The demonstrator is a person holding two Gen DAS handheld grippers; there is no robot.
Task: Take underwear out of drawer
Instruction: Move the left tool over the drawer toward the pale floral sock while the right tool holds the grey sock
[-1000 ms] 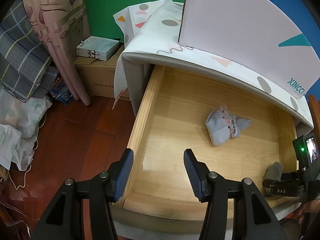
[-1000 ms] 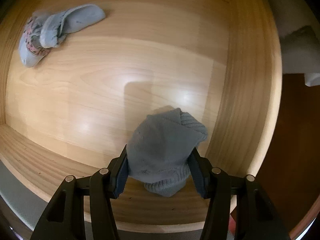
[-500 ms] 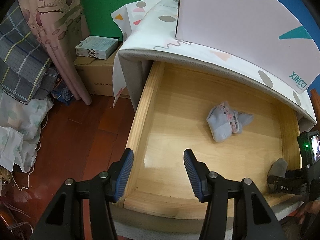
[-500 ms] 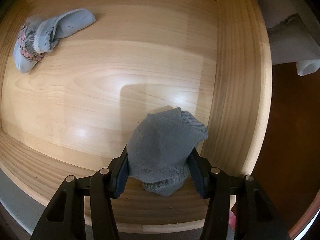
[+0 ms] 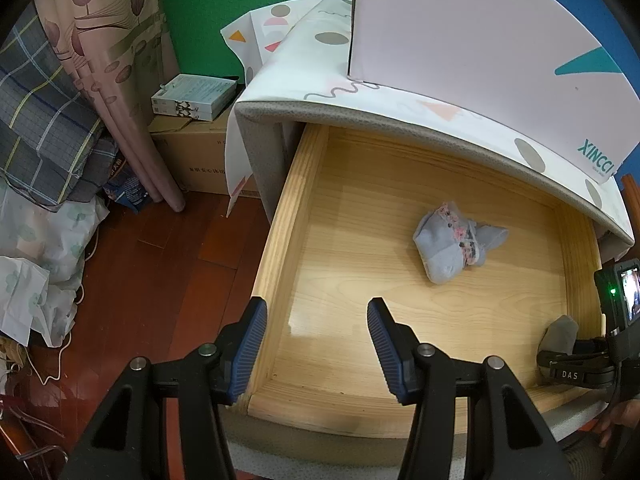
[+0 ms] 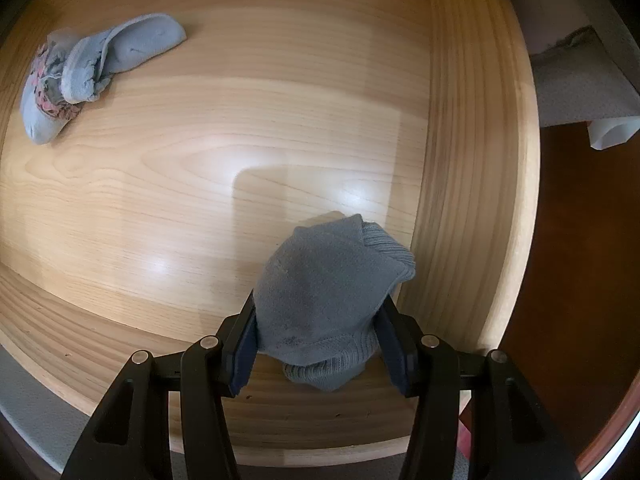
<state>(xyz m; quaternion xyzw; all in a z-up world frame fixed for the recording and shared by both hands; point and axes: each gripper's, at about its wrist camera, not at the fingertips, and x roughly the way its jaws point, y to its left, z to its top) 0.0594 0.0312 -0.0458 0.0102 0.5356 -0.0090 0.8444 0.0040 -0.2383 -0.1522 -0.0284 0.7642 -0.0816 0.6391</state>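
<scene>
Grey bundle [image 6: 320, 292] clamped in R gripper [image 6: 316, 344] | L gripper [image 5: 316, 344] half-open, empty

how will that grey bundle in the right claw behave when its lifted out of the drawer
Probably floppy: the grey bundle bulges past the right claw and its ribbed edge droops below. Likely light, being small soft knit. Unlikely to slip from the ridged pads.

Both grippers are black plastic with silver screws at the finger pivots. The left gripper [image 5: 316, 344] has ribbed blue pads [image 5: 249, 354]; the right gripper [image 6: 316, 344] carries white "DAS" lettering.
</scene>
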